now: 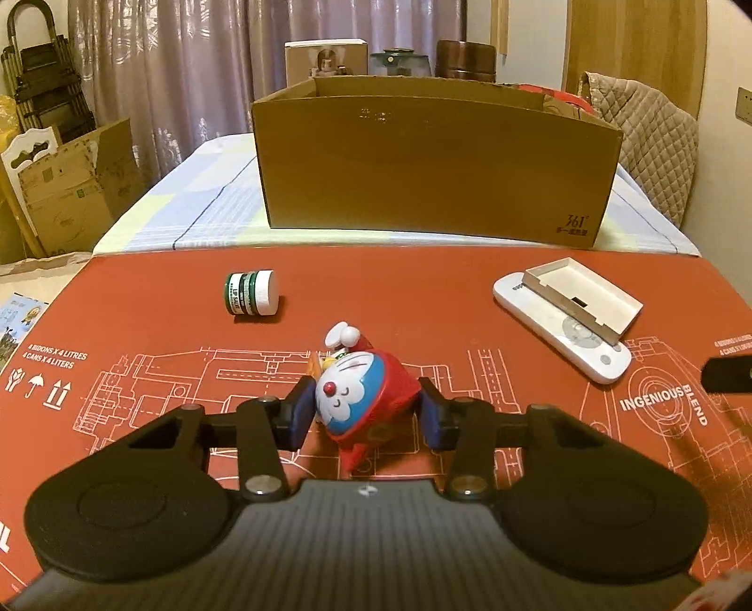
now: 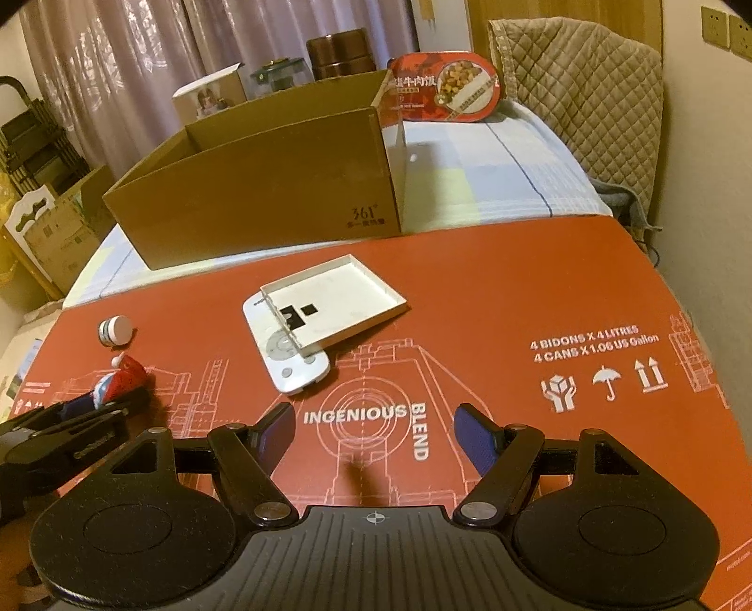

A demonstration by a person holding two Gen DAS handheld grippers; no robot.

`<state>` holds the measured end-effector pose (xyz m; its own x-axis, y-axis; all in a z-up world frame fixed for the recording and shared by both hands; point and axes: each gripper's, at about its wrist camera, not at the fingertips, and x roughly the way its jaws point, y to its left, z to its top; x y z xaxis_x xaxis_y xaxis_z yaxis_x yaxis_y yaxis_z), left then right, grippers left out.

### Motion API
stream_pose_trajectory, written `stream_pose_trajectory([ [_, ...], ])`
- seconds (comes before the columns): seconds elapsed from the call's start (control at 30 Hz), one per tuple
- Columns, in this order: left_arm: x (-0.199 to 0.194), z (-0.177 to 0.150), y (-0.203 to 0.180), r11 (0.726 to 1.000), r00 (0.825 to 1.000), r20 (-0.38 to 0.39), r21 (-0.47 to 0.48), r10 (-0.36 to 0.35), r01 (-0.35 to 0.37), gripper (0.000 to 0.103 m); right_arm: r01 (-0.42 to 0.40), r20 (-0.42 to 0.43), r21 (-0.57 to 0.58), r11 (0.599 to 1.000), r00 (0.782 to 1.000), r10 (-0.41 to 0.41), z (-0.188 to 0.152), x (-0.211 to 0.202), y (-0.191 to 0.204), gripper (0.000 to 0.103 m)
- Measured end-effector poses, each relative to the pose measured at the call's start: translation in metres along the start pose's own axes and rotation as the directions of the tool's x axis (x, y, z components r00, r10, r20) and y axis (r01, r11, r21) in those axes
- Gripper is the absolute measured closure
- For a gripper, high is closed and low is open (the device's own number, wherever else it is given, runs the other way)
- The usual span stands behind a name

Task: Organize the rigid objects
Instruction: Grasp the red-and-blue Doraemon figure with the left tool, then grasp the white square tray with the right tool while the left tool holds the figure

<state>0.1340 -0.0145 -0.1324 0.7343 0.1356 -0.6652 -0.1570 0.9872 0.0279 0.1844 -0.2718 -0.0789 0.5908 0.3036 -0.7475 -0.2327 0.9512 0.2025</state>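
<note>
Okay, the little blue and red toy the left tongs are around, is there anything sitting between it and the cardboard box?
Nothing visible blocks it. Between the toy and the cardboard box lies bare red mat. The lip balm jar sits off left, the white remote off right.

A red printed mat (image 1: 141,319) is spread under the jaws. Beyond it, a checked cloth (image 1: 207,202) is laid. Far ahead, a white carton (image 1: 324,54), glass jar (image 1: 399,61) & brown canister (image 1: 465,58) are lined up in front of pale curtains (image 1: 188,70). Far L of the jaws, flattened cartons (image 1: 70,188) are stacked w/ a folded step ladder (image 1: 33,80) behind. To the R, a quilted cover (image 1: 658,136) is draped. In the right wrist view, a red meal pack (image 2: 446,87) is propped far ahead; wall sockets (image 2: 714,28) are seen top R.
</note>
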Motion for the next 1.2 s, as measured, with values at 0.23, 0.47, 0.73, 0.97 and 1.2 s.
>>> stream_pose_trajectory([
  [0.23,-0.003,0.014,0.002,0.999,0.999,0.022,0.03,-0.044,0.044,0.063,-0.028,0.004,-0.047,0.998,1.0,0.028,0.016,0.015,-0.002,0.031],
  [0.47,0.004,0.033,0.002,0.993,0.995,0.026,0.073,-0.098,0.096,0.063,-0.055,0.006,-0.131,0.99,0.998,0.056,0.04,0.036,-0.002,0.031],
  [0.73,0.017,0.046,-0.002,0.986,0.991,0.036,0.115,-0.129,0.124,0.063,-0.132,-0.05,-0.271,0.953,0.991,0.123,0.068,0.072,-0.002,0.031],
  [0.97,0.025,0.045,-0.003,0.985,0.99,0.024,0.11,-0.138,0.134,0.063,-0.21,-0.086,-0.313,0.926,0.978,0.192,0.078,0.094,0.002,0.002],
  [1.2,0.029,0.045,-0.001,0.986,0.99,0.017,0.094,-0.142,0.14,0.063,-0.243,-0.134,-0.342,0.908,0.969,0.209,0.082,0.112,0.006,0.002],
])
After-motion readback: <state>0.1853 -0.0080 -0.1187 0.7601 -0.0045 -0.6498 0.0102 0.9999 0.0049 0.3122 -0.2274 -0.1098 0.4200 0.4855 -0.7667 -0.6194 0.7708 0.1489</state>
